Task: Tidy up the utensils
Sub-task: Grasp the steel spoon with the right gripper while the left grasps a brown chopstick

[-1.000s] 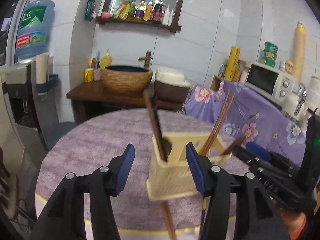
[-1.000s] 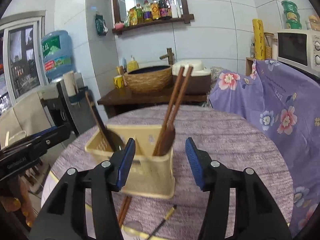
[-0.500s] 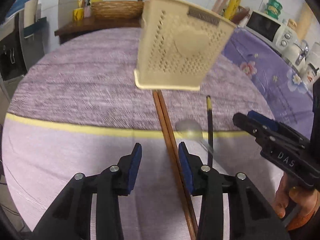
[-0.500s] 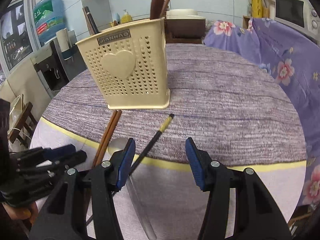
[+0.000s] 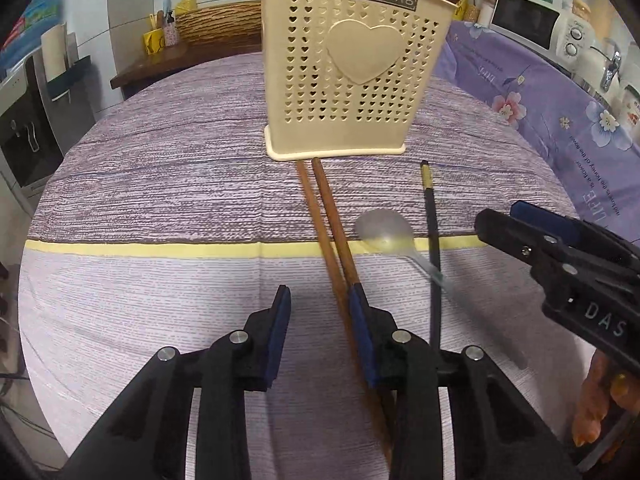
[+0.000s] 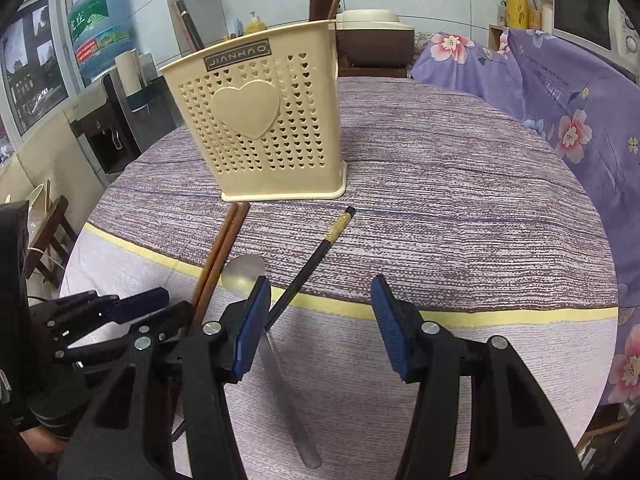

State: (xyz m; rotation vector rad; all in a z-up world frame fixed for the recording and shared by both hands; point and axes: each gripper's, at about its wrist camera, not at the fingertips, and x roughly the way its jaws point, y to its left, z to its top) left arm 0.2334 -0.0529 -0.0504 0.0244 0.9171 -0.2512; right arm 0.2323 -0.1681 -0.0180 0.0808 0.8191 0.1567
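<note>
1. Round table [image 5: 160, 184], purple striped cloth with a yellow band, fills the middle of both views.
2. Left gripper [image 5: 322, 320] sits bottom centre of the left wrist view, jaws parted, nothing clamped. Its right pad lies against or just over the brown chopsticks; contact can't be confirmed. In the right wrist view it shows at lower left [image 6: 132, 312].
3. Right gripper [image 6: 316, 320] sits bottom centre of the right wrist view, jaws spread wide, empty. The left pad overlaps the spoon and the black chopstick in frame. In the left wrist view it enters from the right edge [image 5: 560, 248].
4. Cream utensil holder [image 5: 352, 68], heart perforations and a raised heart on its face, stands upright at top centre of the left view and upper centre-left of the right view [image 6: 260, 128]. Brown handles stick out of its top.
5. Brown chopsticks [image 5: 328, 220], a pair side by side, lie flat on the cloth. They run from the holder's base down toward the left gripper, crossing the yellow band. Seen left of centre in the right view [image 6: 224, 248].
6. Black chopstick [image 5: 432, 232] with a gold band near its tip lies flat, right of the brown pair, apart from the holder. Runs diagonally at centre of the right view [image 6: 316, 256].
7. Clear plastic spoon [image 5: 384, 230] lies between the brown pair and the black chopstick, bowl on the yellow band. Its handle crosses the black chopstick.
</note>
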